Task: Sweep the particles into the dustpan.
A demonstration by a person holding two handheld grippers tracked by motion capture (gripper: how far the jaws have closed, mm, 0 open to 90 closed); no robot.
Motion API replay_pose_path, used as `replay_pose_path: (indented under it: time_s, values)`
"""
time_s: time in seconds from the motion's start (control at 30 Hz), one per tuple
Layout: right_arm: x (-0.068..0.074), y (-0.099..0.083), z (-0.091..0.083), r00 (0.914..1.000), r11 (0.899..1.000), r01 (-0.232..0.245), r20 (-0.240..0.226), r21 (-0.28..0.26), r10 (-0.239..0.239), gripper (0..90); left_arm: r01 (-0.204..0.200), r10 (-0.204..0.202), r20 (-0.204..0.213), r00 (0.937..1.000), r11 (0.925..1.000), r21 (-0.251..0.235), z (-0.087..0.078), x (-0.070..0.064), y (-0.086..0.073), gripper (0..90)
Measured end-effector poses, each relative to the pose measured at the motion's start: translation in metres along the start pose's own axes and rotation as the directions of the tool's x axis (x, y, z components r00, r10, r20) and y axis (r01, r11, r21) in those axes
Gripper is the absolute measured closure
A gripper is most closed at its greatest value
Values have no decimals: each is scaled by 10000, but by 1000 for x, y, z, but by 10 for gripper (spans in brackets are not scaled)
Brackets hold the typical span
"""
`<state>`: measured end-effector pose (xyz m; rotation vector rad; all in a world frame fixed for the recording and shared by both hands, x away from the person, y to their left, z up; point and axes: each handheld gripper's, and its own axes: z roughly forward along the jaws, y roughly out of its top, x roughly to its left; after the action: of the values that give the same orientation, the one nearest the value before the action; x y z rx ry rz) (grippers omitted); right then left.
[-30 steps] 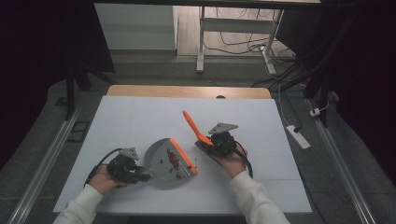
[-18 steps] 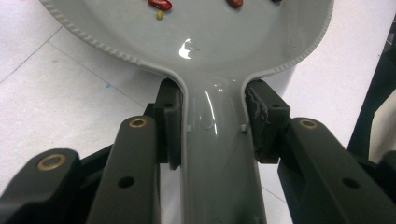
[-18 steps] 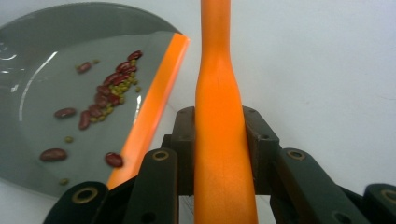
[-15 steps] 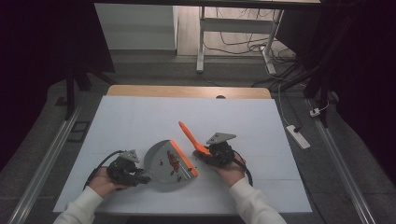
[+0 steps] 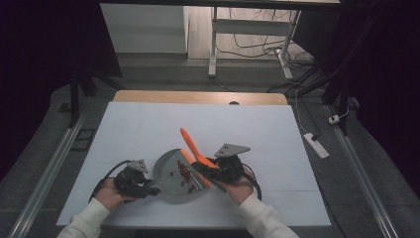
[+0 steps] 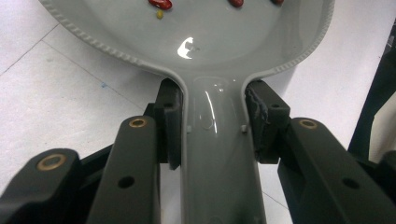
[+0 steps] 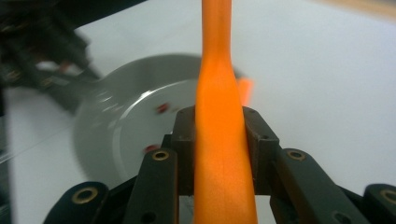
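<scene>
Near the table's front edge, left gripper [image 5: 148,188] is clamped on the handle of a grey plastic dustpan [image 5: 173,173]; in the left gripper view both pads press the handle's sides [image 6: 217,154]. Pan lies flat on the white table cover [image 5: 148,129], mouth facing right. Small dark red beans [image 5: 184,171] sit scattered in the pan, close to its orange front lip [image 5: 195,166]; one tiny yellowish speck [image 6: 159,15] beside them.

Right gripper [image 5: 205,171] is clenched on an orange plastic brush handle [image 5: 190,144], jaws squeezing it from both sides [image 7: 219,140]. Handle slants up and away to the left, over the pan's lip. Brush end is hidden behind the gripper.

Further out: white power strip [image 5: 316,145] on the floor right of the table, cables [image 5: 247,44] and a white table leg [image 5: 213,39] beyond the far edge, metal rail [image 5: 54,163] along the left side.
</scene>
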<state>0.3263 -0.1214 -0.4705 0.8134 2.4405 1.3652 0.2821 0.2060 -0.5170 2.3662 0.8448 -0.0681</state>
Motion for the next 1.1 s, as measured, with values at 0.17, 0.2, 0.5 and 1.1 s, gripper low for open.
replay_pose_path:
  time_s: [0.17, 0.2, 0.5, 1.1]
  values:
    - [-27, -4, -14, 9944, 9980, -630, 854, 5, 628, 698, 9, -9, 8, 10000, 10000, 10, 1, 0, 0, 615]
    - [-31, -6, -13, 9924, 9978, -655, 1044, 47, 647, 698, 15, -15, 1, 10000, 10000, 13, 1, 0, 0, 615]
    - [-20, -20, 13, 9961, 9926, -500, 781, 1107, 414, 699, 43, -43, -19, 10000, 10000, 56, 2, -1, 0, 614]
    - [-64, -8, -38, 9763, 9761, -1965, 740, -928, 2036, 699, 54, -54, 15, 10000, 9999, -139, 2, 1, 0, 615]
